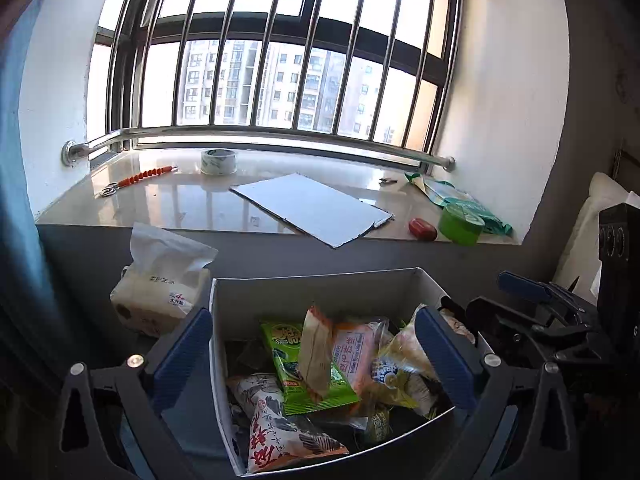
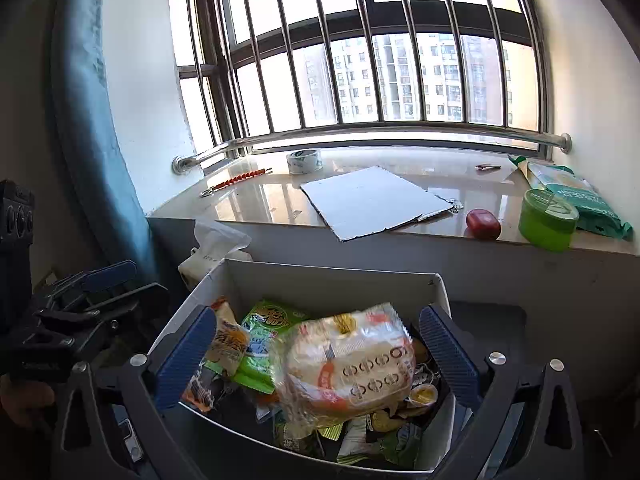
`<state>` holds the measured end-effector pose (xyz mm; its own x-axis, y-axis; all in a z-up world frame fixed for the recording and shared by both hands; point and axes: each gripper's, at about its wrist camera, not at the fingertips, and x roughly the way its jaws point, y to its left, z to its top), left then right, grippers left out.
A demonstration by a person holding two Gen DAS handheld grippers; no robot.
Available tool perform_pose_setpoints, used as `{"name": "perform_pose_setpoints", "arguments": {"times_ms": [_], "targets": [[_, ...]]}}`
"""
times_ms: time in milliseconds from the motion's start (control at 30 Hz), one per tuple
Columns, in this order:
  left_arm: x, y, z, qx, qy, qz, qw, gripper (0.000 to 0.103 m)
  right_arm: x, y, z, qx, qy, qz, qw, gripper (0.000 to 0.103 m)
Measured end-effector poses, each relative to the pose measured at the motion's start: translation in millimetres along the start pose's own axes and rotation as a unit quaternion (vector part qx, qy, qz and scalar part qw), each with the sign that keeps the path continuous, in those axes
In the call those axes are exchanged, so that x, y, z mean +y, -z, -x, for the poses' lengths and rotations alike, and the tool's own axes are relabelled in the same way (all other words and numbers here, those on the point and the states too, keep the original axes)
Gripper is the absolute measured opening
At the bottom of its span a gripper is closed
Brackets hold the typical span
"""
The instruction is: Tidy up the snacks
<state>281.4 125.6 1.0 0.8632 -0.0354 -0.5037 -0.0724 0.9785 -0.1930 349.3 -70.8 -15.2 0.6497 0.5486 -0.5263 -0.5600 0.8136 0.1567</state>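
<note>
A white box [image 1: 320, 282] full of snack packets stands below the window sill; it also shows in the right wrist view [image 2: 332, 276]. Inside lie a green packet [image 1: 288, 356], a pink packet [image 1: 356, 352] and a white-and-red packet [image 1: 280, 432]. A large clear bag of pastries [image 2: 348, 364] lies on top, blurred. My left gripper [image 1: 312, 356] is open and empty over the box, its left finger outside the box wall. My right gripper [image 2: 316, 356] is open above the box, with the pastry bag between its fingers but not clamped.
The stone sill holds a sheet of cardboard [image 1: 312, 208], a tape roll [image 1: 219, 161], an orange tool [image 1: 146, 176], a red case [image 1: 422, 229], a green tub [image 1: 460, 224] and green bags [image 2: 576, 196]. A tissue pack [image 1: 160, 288] stands left of the box. A blue curtain [image 2: 88, 120] hangs left.
</note>
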Motion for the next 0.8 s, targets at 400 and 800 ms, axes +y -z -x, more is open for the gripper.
{"name": "perform_pose_setpoints", "arguments": {"times_ms": [400,800], "targets": [[-17.9,26.2,90.0,-0.074,-0.034,-0.042,0.9958,0.103,13.9,23.2,60.5,-0.040,0.048,0.020,0.998,0.103],[-60.6,104.0,192.4,-0.057,-0.023,-0.034,0.9975,0.103,55.8,81.4,164.7,-0.057,0.005,0.006,0.998,0.103]]}}
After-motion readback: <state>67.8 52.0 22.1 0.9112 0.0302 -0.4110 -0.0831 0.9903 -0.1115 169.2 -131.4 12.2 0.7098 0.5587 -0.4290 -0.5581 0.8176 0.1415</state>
